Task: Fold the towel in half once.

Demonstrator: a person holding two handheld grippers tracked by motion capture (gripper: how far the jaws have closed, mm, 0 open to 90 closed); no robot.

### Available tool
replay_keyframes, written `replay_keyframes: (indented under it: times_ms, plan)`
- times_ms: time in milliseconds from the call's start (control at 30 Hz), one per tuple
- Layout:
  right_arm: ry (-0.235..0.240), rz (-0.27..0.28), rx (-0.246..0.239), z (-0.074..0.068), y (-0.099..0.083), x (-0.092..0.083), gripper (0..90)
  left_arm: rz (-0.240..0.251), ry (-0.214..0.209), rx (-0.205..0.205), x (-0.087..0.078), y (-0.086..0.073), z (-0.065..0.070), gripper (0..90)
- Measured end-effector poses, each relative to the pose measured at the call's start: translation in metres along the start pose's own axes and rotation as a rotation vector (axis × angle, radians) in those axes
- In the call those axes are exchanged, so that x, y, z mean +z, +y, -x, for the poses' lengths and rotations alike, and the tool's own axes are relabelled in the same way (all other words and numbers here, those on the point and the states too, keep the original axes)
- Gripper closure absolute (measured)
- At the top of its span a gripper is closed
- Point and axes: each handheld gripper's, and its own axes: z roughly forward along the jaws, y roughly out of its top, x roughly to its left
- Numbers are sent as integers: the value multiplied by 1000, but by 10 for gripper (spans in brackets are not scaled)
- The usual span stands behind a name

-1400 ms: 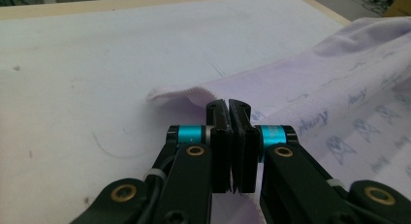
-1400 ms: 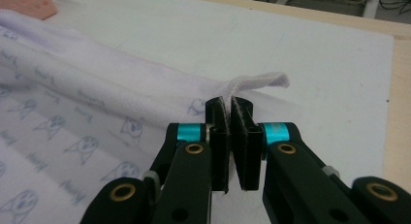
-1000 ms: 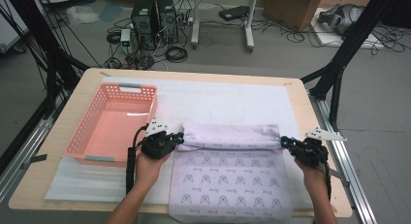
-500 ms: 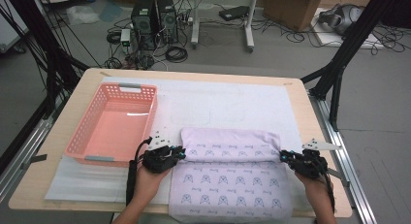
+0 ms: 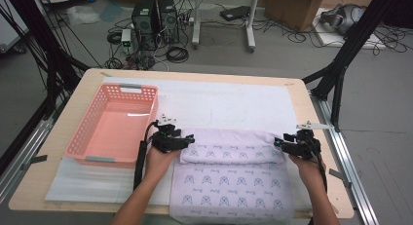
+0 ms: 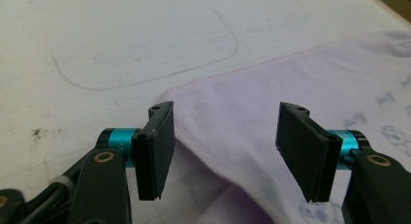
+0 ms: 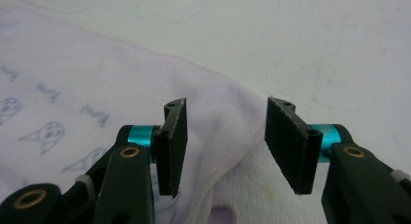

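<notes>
A pink plastic basket (image 5: pixel 113 125) sits at the table's nine o'clock side on a white foam mat (image 5: pixel 229 102), its near right corner just beside the left gripper (image 5: pixel 187 139). Nothing lies between the grippers and the lilac printed towel (image 5: pixel 234 186); only the basket crowds the left hand.

The towel lies at the six o'clock edge of the table, its far end folded back toward the person so that a doubled band (image 5: pixel 229 148) runs across between the two grippers. The left gripper sits at the band's nine o'clock end. In the left gripper view its jaws stand apart, having just been opening, with the towel's hemmed corner (image 6: pixel 228 122) lying loose between them and neither pad pressing on it. The right gripper (image 5: pixel 278 143) sits at the band's three o'clock end; in the right gripper view its jaws are likewise apart, having just been opening, with the folded edge (image 7: pixel 228 112) slack between the pads.

Compared with a second ago, the folded band lies lower, closer to six o'clock, and is wider and flatter. Both hands have come back toward the person with it, and the grip they had on the towel's corners is let go.
</notes>
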Motion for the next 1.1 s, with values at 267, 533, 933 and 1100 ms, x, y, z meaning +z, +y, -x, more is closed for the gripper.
replay_keyframes:
  times_ms: [267,533,933,1100]
  plan:
    - [-49,-124,29,12,8,32,520,-42,-17,19,12,-1,-5,615]
    - [-61,-109,-61,9,11,27,856,0,-17,75,3,1,0,849]
    - [-9,80,-74,-10,-9,-28,853,83,-94,154,-46,-1,19,847]
    - [10,132,-77,-21,-21,-47,851,118,-110,155,-63,-14,24,845]
